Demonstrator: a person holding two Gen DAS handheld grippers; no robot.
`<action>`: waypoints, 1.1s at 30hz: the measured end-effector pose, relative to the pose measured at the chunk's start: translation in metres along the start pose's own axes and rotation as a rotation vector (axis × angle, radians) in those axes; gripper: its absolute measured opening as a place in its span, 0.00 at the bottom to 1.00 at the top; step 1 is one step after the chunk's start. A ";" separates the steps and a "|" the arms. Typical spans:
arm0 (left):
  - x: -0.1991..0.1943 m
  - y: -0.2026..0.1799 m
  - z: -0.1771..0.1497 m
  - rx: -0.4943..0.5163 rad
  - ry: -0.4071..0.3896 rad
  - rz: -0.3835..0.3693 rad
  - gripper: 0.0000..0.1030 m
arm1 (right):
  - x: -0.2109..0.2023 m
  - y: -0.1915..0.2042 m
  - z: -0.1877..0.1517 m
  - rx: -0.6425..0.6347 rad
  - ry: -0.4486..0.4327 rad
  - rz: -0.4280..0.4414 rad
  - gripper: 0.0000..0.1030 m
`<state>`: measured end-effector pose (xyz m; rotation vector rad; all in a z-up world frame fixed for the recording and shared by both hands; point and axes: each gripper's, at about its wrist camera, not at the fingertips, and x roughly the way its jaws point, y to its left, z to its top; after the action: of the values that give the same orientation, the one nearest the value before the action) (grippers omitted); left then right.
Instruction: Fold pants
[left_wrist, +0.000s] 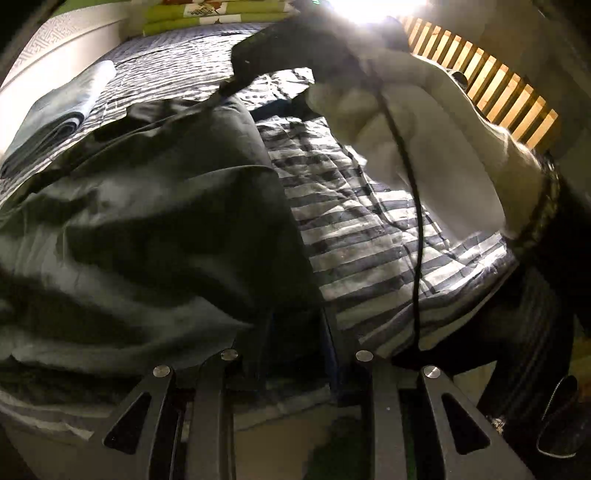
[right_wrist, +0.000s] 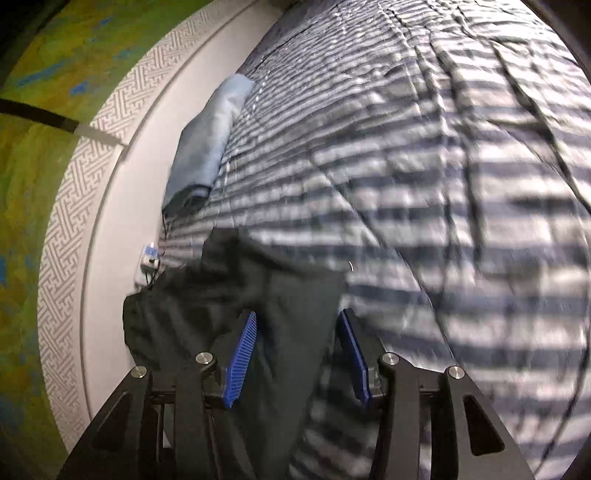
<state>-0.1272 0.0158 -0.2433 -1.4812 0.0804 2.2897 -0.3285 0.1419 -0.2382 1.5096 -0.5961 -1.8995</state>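
Observation:
Dark grey pants (left_wrist: 147, 221) lie bunched on the striped quilt (left_wrist: 369, 229), filling the left and middle of the left wrist view. My left gripper (left_wrist: 299, 332) sits low over their near edge. Its dark fingers stand apart, with dim cloth lying loosely between them. In the right wrist view an end of the pants (right_wrist: 240, 295) runs between the blue pads (right_wrist: 243, 354) of my right gripper (right_wrist: 299, 325). Those pads stand apart and do not press the cloth. The right gripper (left_wrist: 227, 86) also shows at the top of the left wrist view, in a white-sleeved hand (left_wrist: 354, 103).
A folded light blue cloth (right_wrist: 207, 140) lies at the bed's left edge, beside a white patterned rail (right_wrist: 74, 229). A small white device with a cable (right_wrist: 149, 258) sits near the pants. Green folded bedding (left_wrist: 214, 14) and wooden slats (left_wrist: 498, 92) lie beyond. A black cable (left_wrist: 415, 240) hangs across the quilt.

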 end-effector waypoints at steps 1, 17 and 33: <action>0.001 -0.002 -0.001 0.010 0.005 0.001 0.26 | 0.000 0.002 0.004 0.004 -0.005 0.012 0.31; 0.007 -0.016 -0.011 0.147 -0.009 0.036 0.25 | -0.004 0.004 0.037 -0.059 -0.118 -0.067 0.03; -0.013 0.006 -0.006 -0.031 -0.049 0.016 0.37 | -0.008 0.011 -0.010 -0.107 -0.063 -0.194 0.21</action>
<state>-0.1192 0.0051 -0.2357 -1.4433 0.0428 2.3484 -0.3155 0.1406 -0.2278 1.4890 -0.3802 -2.0974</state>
